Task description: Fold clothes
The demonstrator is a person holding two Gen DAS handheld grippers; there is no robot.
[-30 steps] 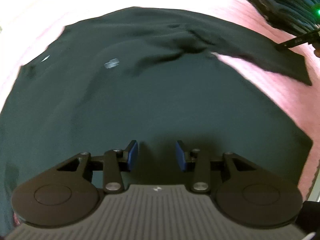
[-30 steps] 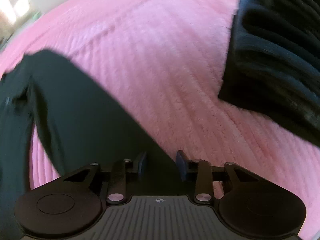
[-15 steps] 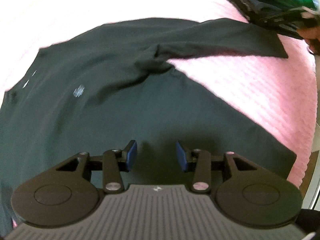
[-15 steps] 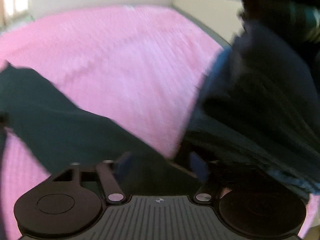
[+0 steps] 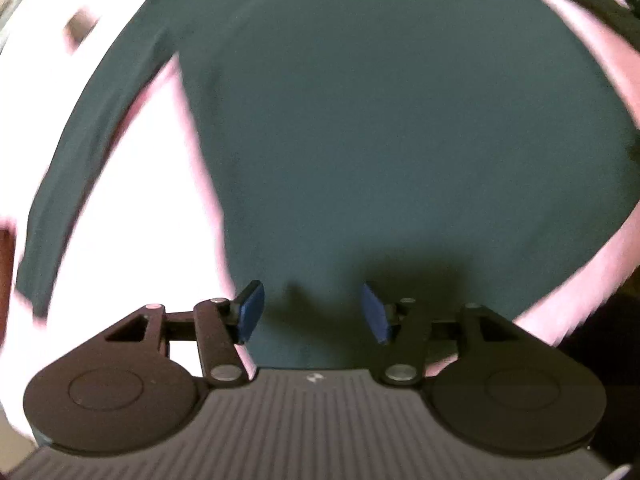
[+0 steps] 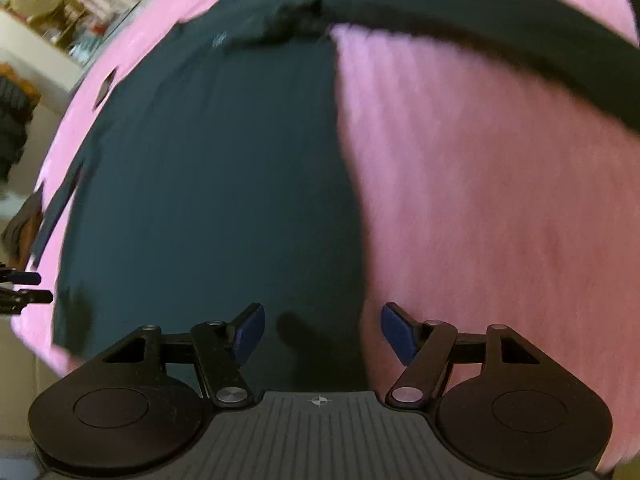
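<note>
A dark green long-sleeved shirt (image 5: 380, 120) lies spread flat on a pink blanket (image 5: 152, 208). In the left wrist view its body fills the middle and its left sleeve (image 5: 92, 128) runs down the left side. My left gripper (image 5: 312, 312) hovers open above the shirt's hem, holding nothing. In the right wrist view the same shirt (image 6: 208, 168) covers the left half, and its right sleeve (image 6: 500, 56) stretches across the top to the right. My right gripper (image 6: 322, 334) is open over the shirt's right side edge, empty.
Pink blanket (image 6: 500, 220) fills the right half of the right wrist view. The other gripper's fingers (image 6: 24, 292) show at that view's left edge. A cluttered room background (image 6: 52, 12) lies beyond the bed at top left.
The right gripper has let go of the sleeve, swung away from the dark clothes pile and come back over the shirt's side edge. The left gripper has moved left toward the left sleeve side.
</note>
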